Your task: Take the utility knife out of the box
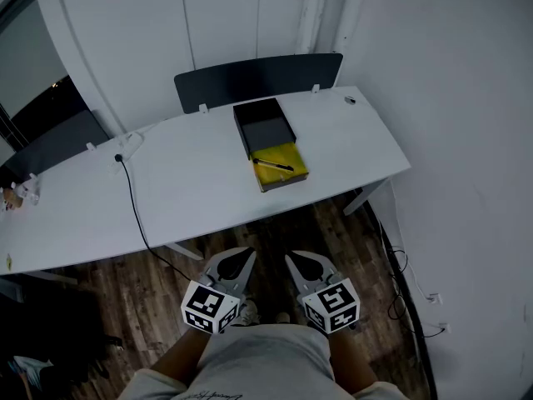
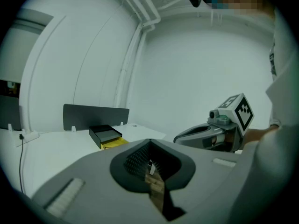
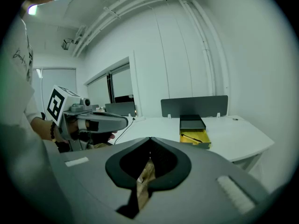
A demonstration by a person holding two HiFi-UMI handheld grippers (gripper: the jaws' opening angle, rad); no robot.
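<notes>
- Left gripper (image 1: 236, 265) and right gripper (image 1: 301, 265): jaws together on both, nothing between them. They hang low in front of the person's body, over the wood floor (image 1: 166, 286), well apart from the desk.
- Utility knife (image 1: 273, 165): slim and dark, lying flat and slantwise in the yellow tray (image 1: 293, 157) of the box. It is too small to tell whether the blade is out.
- Risk: the jaws have to part before they reach the tray. If they arrive closed they would likely shove the knife rather than take it.
- Risk: the knife lies flat on the tray floor, with little to get under. A pinch from above may slip off, or skate it against the tray wall.
- Risk: the tray looks light. If the other gripper does not steady it, it may slide or lift along with the knife. The black half of the box (image 1: 265, 126) touches its far end and could shift too.
- Risk: the tray sits near the front edge of the white desk (image 1: 191, 182). A drag toward the person could tip it off.
- Black cable (image 1: 133, 202): crosses the desk and drops over the front edge, well left of the box. A wide left-hand reach could snag it, though that looks unlikely.
</notes>
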